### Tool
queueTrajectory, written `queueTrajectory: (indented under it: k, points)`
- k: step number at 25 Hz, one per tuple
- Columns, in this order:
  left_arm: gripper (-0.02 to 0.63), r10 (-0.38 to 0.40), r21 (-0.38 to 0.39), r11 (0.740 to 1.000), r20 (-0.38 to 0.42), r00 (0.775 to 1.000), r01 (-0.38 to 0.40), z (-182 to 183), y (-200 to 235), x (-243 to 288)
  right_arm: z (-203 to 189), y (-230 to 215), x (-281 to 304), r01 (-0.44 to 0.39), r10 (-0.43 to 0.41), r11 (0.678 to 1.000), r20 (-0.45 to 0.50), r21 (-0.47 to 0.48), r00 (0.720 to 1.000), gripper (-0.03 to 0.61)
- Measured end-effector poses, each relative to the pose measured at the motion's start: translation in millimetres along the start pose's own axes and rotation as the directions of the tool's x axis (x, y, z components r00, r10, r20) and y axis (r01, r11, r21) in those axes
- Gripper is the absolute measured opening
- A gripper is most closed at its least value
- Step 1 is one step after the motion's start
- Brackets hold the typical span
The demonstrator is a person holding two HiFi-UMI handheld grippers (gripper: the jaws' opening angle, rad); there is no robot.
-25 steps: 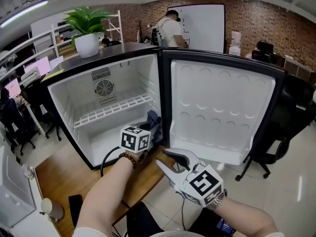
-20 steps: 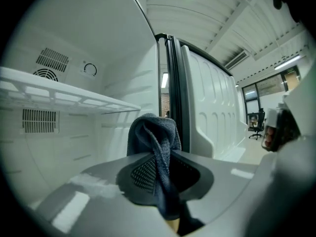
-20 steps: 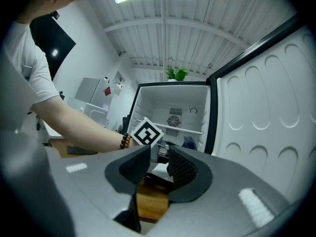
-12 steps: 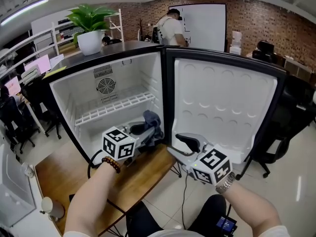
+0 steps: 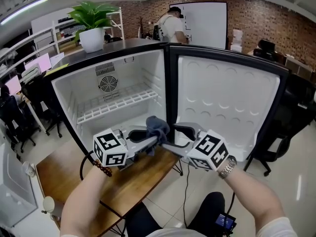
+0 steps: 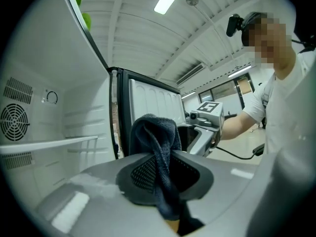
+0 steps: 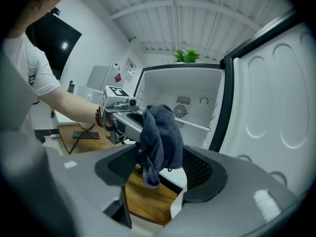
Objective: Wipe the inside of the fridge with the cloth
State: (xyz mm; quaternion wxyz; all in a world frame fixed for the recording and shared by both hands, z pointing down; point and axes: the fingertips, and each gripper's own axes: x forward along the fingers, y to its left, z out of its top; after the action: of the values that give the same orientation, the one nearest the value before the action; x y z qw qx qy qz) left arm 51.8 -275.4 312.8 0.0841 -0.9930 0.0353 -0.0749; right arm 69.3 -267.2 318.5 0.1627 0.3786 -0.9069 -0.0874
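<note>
Before the open fridge [image 5: 89,100], the left gripper [image 5: 152,135] clenches the cloth [image 5: 157,125], which hangs lengthwise downward. The right gripper's [image 5: 168,136] jaws, just opened wide, stand around it.

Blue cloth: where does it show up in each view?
Head view: blue cloth centre, before the fridge's hinge edge.
Left gripper view: centre, clamped in the left gripper.
Right gripper view: centre, slightly left.
Shared landmark: round fan grille on the fridge's back wall.
</note>
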Motion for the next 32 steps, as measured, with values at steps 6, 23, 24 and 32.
queueTrajectory:
  k: [6,23,24,32]
  points:
    - [0.06,-0.122,-0.038,0.992,0.025,0.992,0.123,6,-22,-4,5,21,5,-0.08,0.08,0.994,0.007,-0.076,0.997,0.29]
    - [0.115,-0.189,-0.055,0.98,0.017,0.982,0.189,13,-44,2,0,35,8,-0.074,0.076,0.99,0.009,-0.119,0.997,0.159]
    - [0.135,-0.171,-0.05,0.984,0.018,0.985,0.171,14,-41,2,-1,30,5,-0.058,0.059,0.993,0.011,-0.104,0.998,0.156]
    - [0.149,0.049,-0.073,0.996,0.065,0.997,-0.044,15,8,0,9,-29,-22,0.192,-0.191,0.981,0.039,-0.026,0.981,0.15]
